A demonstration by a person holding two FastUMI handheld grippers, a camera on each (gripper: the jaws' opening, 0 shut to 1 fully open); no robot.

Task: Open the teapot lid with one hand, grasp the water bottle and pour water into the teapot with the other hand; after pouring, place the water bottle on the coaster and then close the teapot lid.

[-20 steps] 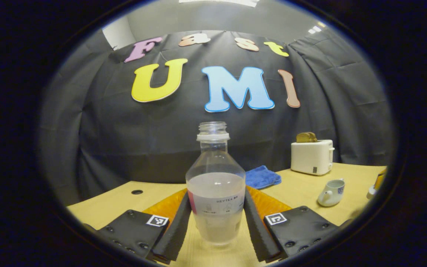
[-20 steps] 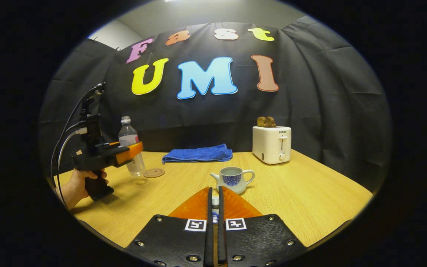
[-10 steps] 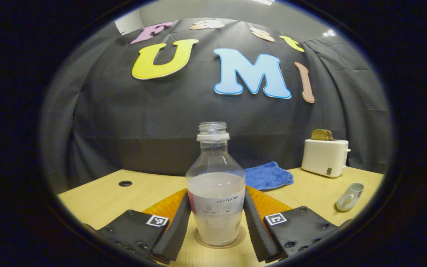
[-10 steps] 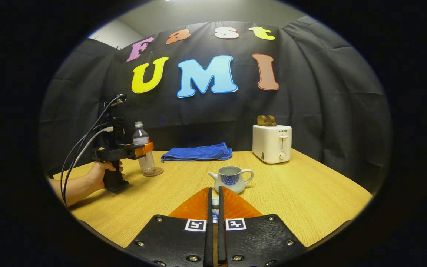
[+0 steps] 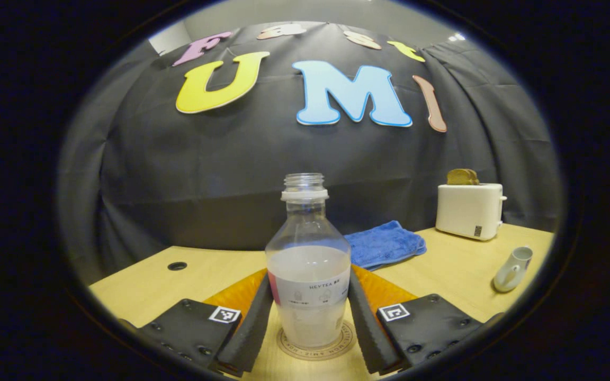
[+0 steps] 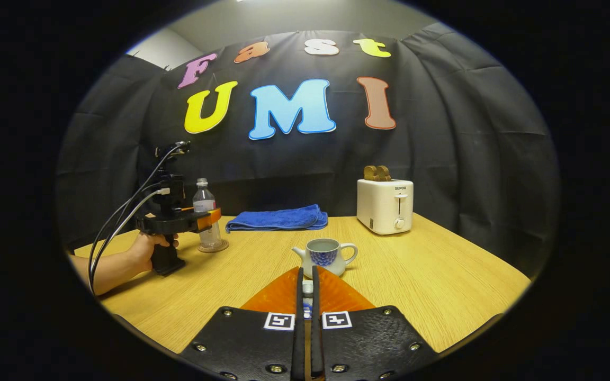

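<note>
Clear plastic sits between my left gripper point(image 5: 309, 312) fingers: both press the sides of the uncapped water bottle point(image 5: 308, 275), which stands upright on the round coaster point(image 5: 315, 345) on the wooden table point(image 5: 458, 264). My hand point(image 6: 149, 247) holds that gripper at the table's left side in the right gripper view. My right gripper point(image 6: 307, 301) is clenched, its fingers nearly together on something small and pale, probably the teapot lid point(image 6: 307, 288), though I cannot see it well. Just beyond stands the open teapot point(image 6: 326, 255). Farther back lie a blue towel point(image 6: 277, 219) and a white toaster point(image 6: 385, 206).
</note>
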